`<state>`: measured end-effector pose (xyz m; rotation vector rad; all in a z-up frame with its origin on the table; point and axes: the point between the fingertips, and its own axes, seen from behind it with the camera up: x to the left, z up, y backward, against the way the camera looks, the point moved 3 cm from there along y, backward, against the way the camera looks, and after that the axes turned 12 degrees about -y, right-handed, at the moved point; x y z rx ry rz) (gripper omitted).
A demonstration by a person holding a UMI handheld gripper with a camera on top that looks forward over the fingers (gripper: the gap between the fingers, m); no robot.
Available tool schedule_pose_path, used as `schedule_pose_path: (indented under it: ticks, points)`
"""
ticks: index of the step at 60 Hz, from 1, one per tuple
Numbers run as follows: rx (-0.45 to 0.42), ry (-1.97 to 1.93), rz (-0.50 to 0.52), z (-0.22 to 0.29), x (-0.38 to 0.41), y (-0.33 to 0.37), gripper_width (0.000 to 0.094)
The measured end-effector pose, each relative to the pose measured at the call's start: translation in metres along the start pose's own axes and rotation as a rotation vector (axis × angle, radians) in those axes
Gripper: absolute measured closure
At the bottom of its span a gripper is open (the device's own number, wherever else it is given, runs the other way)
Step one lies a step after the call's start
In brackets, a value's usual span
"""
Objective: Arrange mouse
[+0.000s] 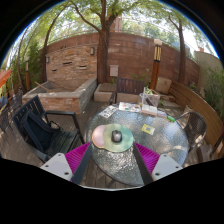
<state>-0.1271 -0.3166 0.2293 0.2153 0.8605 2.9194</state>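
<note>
A handheld gripper (112, 162) hangs above a round glass-topped patio desk (165, 140), its two fingers spread apart with nothing between them; the magenta pads (75, 155) show on the inner faces at either side. The mouse (116, 136), small, grey and rounded, sits on a pale, iridescent round mat (104, 138) just ahead of the fingers and close to the midline between them, so the approach looks nearly straight forward and down. It is too small here to fix its long axis with confidence; it appears to point roughly away from the gripper, which would put its flanks towards the two pads. Judged from this, the grasp has not begun and the task is at its start.

Farther across the desk lie some flat papers or cards (148, 128), and a clear glass-like vessel (150, 100) stands near the far rim, well apart from the mouse. Dark patio chairs (38, 125) ring the desk. The setting is an outdoor courtyard: a stone-edged raised planter (62, 97) beyond the desk, a brick wall (130, 55) behind it, and trees (100, 20) overhead. The glass top is smooth, so the mat could slide if the fingers nudge it.
</note>
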Motion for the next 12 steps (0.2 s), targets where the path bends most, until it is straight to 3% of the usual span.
schedule_pose_path:
  ticks: [12]
  points:
    - [0.0, 0.001, 0.007, -0.014, 0.005, 0.028, 0.008]
